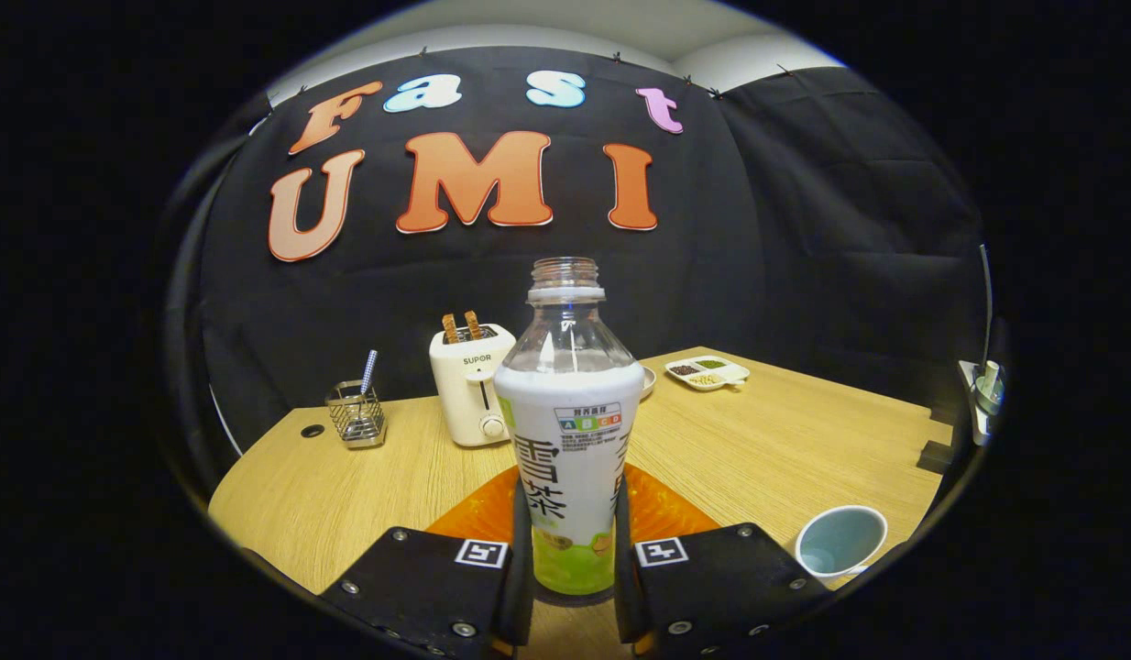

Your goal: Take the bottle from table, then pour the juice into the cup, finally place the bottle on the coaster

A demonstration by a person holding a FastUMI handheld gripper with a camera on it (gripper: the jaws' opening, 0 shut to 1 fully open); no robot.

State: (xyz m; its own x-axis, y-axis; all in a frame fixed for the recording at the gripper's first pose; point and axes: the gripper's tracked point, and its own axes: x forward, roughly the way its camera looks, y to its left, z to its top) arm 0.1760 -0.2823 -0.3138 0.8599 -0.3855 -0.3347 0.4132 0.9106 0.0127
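- Plainly, the gripper [573,550] had its two fingers pinched against the lower sides of the bottle [570,431], one finger on each side, with the bottle standing between them.
- The bottle stood upright, its cap off and its clear neck open at the top.
- Its upper part was see-through, and its lower part was wrapped in a white label that turned green near the base.
- An orange coaster [662,513] lay on the table [785,431] directly behind and around the base of the bottle, showing on both sides of it just beyond the fingers.
- Whether the bottle's base rested on the coaster or was held just above it could not be told, since the fingers and the bottle itself hid that spot.
- A cup [840,541], pale inside and with its mouth open upward, stood on the table to the right of the right finger, near the table's front edge and apart from the coaster.
- Farther back, left of the bottle, stood a cream toaster [469,390] with two slices of toast [462,325] sticking up from its slots.
- Left of the toaster sat a small wire holder [356,414] with a utensil [368,371] leaning in it.
- Behind the bottle on the right, a white divided dish [708,371] held small heaps of dark, green and yellowish foods in separate compartments.
- A small round plate [649,380] peeked out beside the bottle's shoulder, between the bottle and the divided dish.
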